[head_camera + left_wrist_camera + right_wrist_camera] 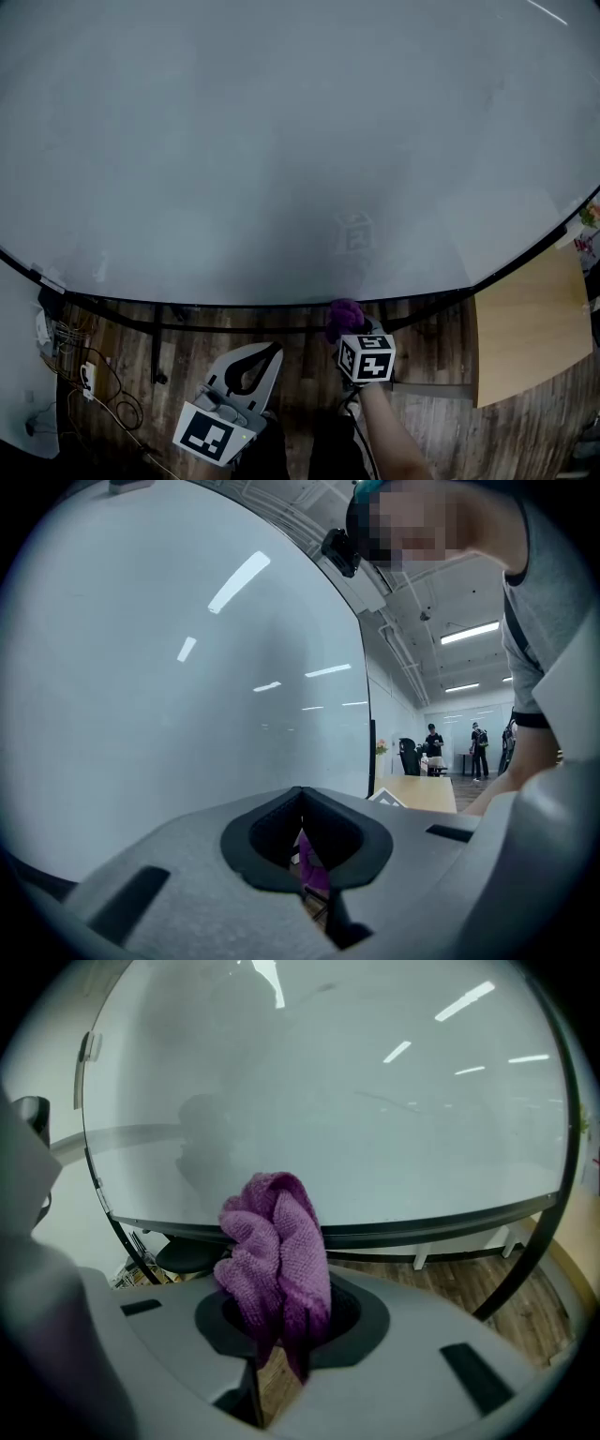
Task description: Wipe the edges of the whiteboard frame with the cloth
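Note:
A large whiteboard fills most of the head view; its dark lower frame edge curves across below it. My right gripper is shut on a purple cloth, which sits right at the lower frame edge near the middle. In the right gripper view the bunched cloth sticks up from the shut jaws, with the frame edge just behind it. My left gripper hangs lower, left of the right one and away from the board, its jaws shut on nothing. The left gripper view shows a purple scrap of cloth beyond the jaws.
A light wooden table stands at the right. Cables and a power strip lie on the wood floor at the left, beside the board's stand legs. People stand far off in the room.

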A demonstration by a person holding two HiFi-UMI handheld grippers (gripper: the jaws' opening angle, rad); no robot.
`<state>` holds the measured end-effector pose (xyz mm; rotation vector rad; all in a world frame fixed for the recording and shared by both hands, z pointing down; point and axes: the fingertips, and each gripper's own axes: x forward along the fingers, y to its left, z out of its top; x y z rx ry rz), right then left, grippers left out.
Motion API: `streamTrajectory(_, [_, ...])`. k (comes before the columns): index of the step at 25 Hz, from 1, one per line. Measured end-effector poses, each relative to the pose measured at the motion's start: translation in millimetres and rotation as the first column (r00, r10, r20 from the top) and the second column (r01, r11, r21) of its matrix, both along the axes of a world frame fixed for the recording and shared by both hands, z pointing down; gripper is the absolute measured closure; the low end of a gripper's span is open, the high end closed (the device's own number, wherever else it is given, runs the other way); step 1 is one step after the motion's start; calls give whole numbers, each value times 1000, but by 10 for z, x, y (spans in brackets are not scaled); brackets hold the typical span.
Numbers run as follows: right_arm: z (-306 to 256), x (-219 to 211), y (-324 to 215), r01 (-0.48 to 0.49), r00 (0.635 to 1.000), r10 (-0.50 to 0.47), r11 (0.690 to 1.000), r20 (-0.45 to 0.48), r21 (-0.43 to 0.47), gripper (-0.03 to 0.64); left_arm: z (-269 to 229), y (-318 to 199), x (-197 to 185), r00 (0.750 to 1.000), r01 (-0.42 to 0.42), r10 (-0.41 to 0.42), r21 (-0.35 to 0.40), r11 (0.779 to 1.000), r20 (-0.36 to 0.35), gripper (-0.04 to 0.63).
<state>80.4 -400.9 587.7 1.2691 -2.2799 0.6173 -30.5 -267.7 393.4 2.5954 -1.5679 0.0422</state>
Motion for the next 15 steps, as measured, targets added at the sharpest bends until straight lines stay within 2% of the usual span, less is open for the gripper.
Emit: streamTrajectory(15, [-9, 697, -218, 27, 1000, -27, 1000, -11, -5, 531, 7, -206, 690, 999, 37, -37, -4, 999, -11, 580])
